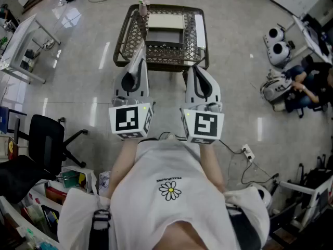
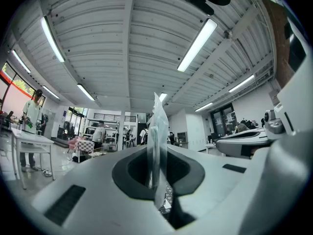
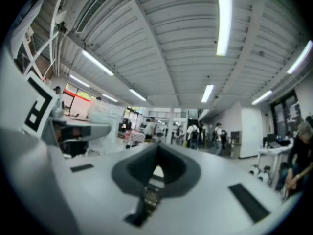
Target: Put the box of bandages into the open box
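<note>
Both grippers are held up in front of my chest and point toward a wicker table (image 1: 130, 40). On the table stands an open box (image 1: 164, 38) with a dark inside, and a cream panel (image 1: 165, 21) lies just behind it. A long white item (image 1: 199, 30) lies along the table's right side; I cannot tell whether it is the bandage box. My left gripper (image 1: 140, 48) (image 2: 155, 146) is shut on a thin clear plastic packet (image 2: 159, 126) that stands up between its jaws. My right gripper (image 1: 191, 69) (image 3: 157, 153) is shut with nothing in it.
A small pale object (image 1: 144, 3) stands at the table's far left corner. An office chair (image 1: 47, 139) and a cluttered bin are at my left. A person (image 1: 307, 87) sits at the right beside white equipment (image 1: 277, 43). A power strip (image 1: 247, 152) and its cable lie on the floor.
</note>
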`<state>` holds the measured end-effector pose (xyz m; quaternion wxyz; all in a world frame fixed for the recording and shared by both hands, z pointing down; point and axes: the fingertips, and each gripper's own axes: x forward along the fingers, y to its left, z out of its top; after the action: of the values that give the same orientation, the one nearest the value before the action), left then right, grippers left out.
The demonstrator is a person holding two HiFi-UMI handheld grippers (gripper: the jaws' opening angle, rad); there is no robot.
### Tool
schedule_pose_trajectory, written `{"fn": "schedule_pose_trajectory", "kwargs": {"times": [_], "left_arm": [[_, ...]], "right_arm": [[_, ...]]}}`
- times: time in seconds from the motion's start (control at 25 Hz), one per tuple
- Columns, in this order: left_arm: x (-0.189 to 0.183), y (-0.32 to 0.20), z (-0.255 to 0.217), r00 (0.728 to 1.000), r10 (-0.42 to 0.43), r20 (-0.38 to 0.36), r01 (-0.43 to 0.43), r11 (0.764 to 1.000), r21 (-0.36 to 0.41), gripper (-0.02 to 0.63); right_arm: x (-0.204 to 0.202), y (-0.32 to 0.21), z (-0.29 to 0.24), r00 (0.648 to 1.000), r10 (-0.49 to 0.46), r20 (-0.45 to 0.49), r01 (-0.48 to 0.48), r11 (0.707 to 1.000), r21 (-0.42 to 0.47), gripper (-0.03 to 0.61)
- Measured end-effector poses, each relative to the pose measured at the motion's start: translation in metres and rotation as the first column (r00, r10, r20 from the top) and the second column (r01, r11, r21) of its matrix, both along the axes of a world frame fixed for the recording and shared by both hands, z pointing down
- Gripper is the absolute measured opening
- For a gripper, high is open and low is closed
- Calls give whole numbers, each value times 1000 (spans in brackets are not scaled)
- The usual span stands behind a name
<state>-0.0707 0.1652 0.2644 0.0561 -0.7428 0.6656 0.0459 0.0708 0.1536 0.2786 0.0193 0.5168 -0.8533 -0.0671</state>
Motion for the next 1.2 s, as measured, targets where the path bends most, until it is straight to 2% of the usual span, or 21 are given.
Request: {"fn": "schedule_pose_trajectory", "kwargs": {"times": [0.32, 0.6, 0.8, 0.92, 1.2], "left_arm": [[-5, -6, 2, 1000, -8, -8, 8, 1000, -8, 35], [-7, -9, 4, 1000, -28, -6, 28, 999, -21, 36], [-2, -8, 3, 999, -35, -32, 35, 999, -18, 35], [1, -8, 0, 999, -33, -23, 33, 999, -4, 35], [5, -16, 5, 999, -32, -18, 31, 999, -26, 37]], "right_arm": [[-3, -7, 1, 1000, -12, 23, 12, 1000, -13, 29], [3, -16, 14, 1000, -12, -6, 11, 999, -35, 29], [6, -18, 17, 1000, -23, 5, 23, 999, -38, 29], [5, -19, 23, 999, -38, 9, 39, 998, -50, 29], [10, -19, 30, 999, -52, 4, 52, 996, -78, 29]]}}
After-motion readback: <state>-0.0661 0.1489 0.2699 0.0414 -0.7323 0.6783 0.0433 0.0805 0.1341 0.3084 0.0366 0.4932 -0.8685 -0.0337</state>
